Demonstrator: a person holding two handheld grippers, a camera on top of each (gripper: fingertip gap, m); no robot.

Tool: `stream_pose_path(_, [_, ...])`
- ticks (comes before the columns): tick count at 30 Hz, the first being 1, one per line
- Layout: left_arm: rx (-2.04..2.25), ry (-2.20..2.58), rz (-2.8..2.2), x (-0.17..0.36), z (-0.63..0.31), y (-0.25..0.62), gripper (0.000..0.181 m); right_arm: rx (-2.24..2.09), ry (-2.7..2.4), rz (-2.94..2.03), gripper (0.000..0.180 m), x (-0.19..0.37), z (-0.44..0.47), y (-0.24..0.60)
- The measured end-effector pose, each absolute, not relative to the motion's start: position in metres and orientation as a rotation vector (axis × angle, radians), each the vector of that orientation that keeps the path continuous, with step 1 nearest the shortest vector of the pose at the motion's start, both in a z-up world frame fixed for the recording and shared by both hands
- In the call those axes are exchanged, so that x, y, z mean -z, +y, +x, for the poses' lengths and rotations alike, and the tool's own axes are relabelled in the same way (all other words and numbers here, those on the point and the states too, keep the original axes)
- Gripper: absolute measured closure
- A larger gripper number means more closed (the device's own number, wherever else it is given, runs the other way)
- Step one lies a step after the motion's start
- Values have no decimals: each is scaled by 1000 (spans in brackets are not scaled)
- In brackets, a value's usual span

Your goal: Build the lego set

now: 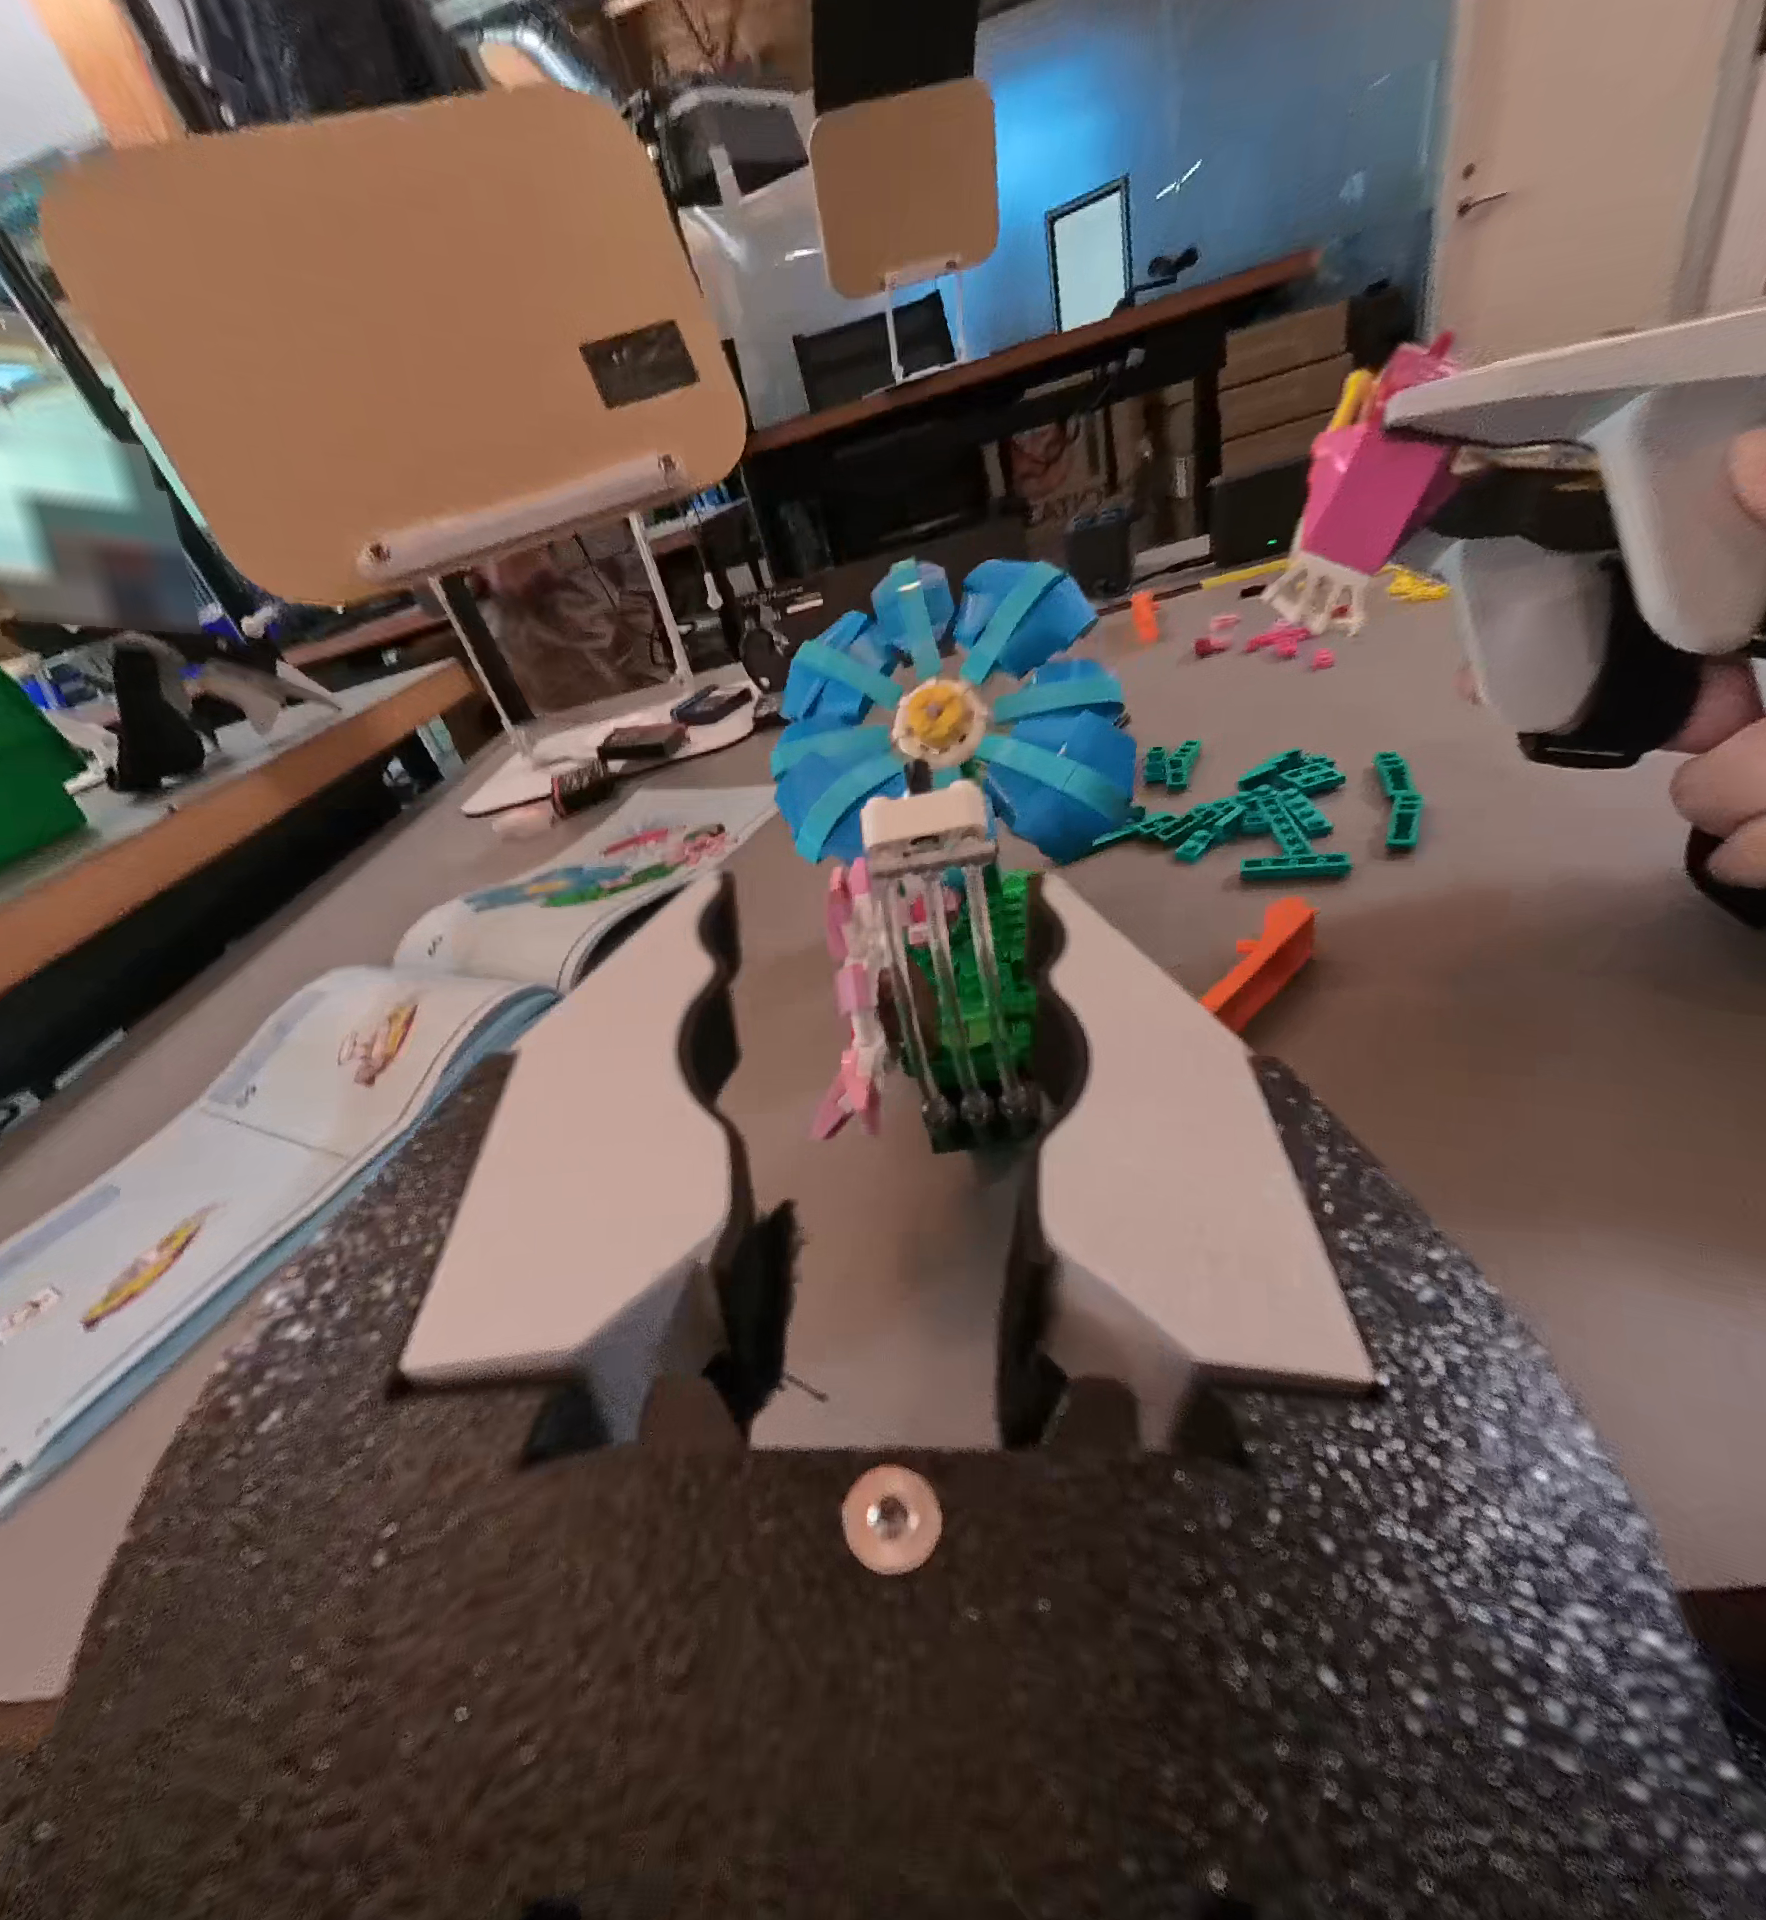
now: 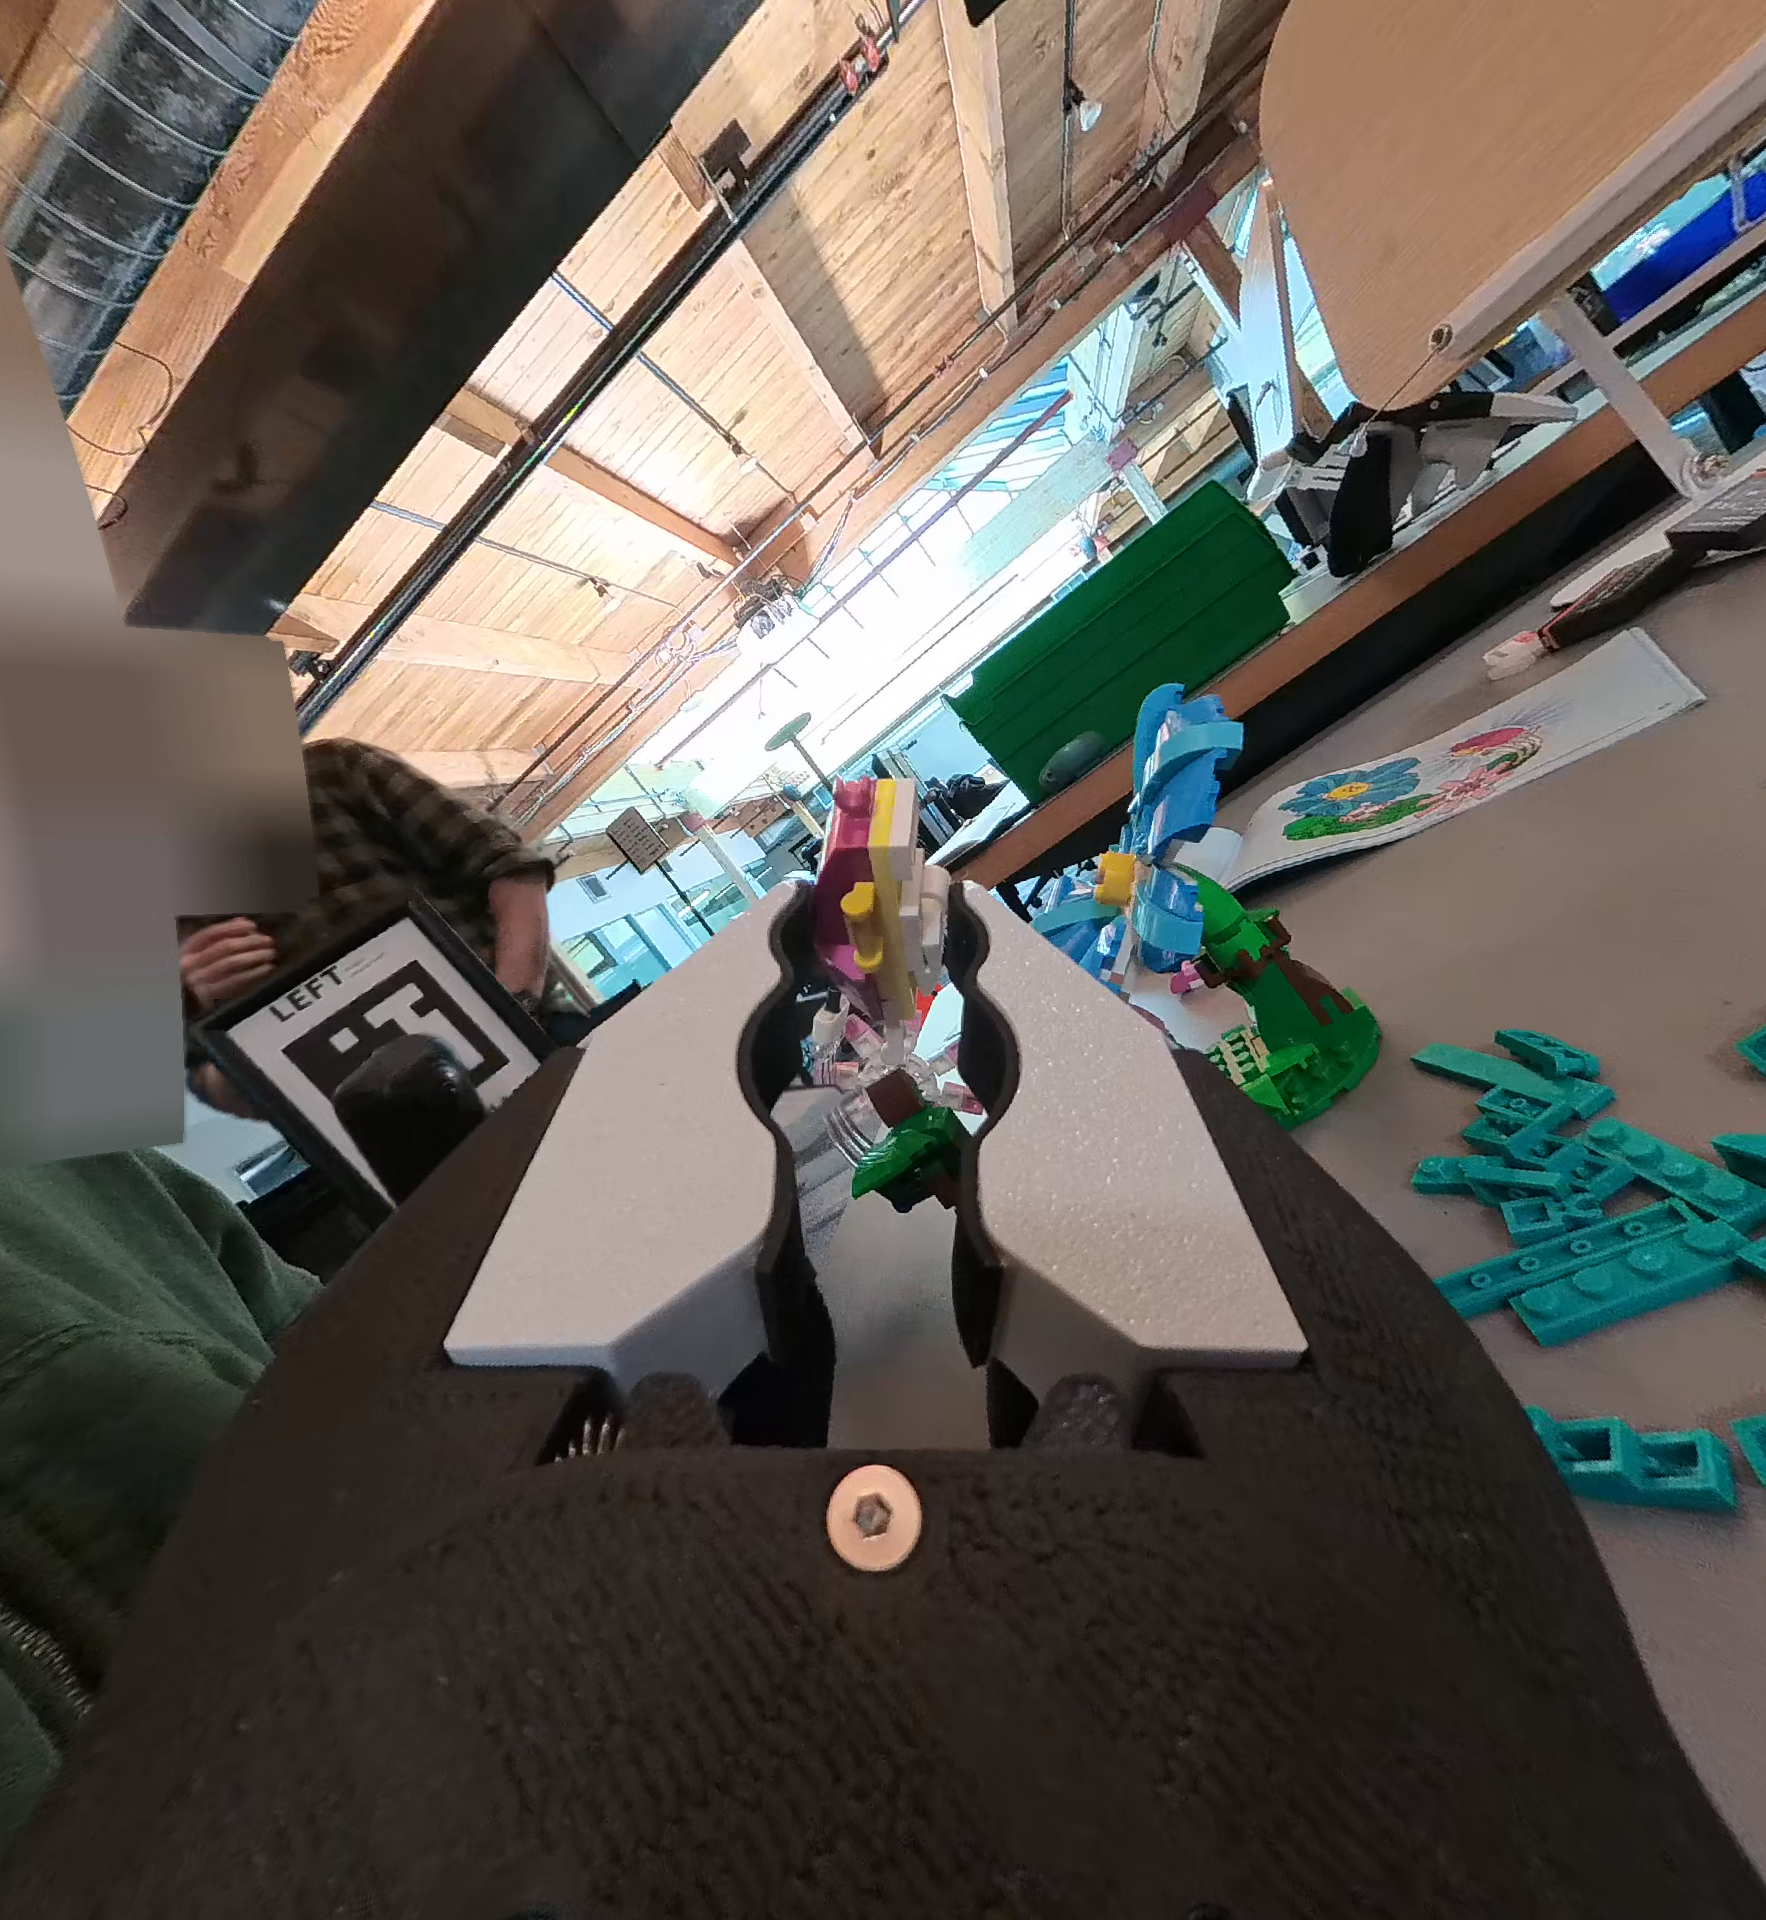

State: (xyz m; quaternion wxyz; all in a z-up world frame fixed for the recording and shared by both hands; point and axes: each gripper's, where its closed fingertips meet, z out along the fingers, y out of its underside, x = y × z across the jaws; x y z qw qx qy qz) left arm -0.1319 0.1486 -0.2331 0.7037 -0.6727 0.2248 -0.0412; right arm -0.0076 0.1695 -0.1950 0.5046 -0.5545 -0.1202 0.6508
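I see a tan board [image 1: 380, 343] on a white stand, a smaller one [image 1: 905, 187] behind it, a green bin [image 2: 1128, 634] on the wooden bench [image 1: 183, 821], black boxes [image 1: 645, 741] near the stand, and a desk [image 1: 1045, 358] far back.

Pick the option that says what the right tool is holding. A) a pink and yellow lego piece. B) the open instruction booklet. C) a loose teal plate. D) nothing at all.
A: in the right wrist view the right tool is shut on the pink and yellow lego piece, held up off the table, while the teal plates lie loose on the table.
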Motion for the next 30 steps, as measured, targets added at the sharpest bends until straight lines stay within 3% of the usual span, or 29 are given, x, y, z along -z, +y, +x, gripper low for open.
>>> stream_pose_path(2, [65,533,-1493,233,-129,147,141,-1569,-293,-1339,156,195,-8,169])
stream_pose_path(6, [66,538,-1509,235,-128,146,152,-1568,-296,-1341,156,195,-8,169])
stream_pose_path(14, [9,555,-1434,219,-128,138,158,-1568,-296,-1342,156,196,-8,170])
stream_pose_path(30, [30,573,-1578,241,-126,146,161,-1590,-310,-1414,156,195,-24,175])
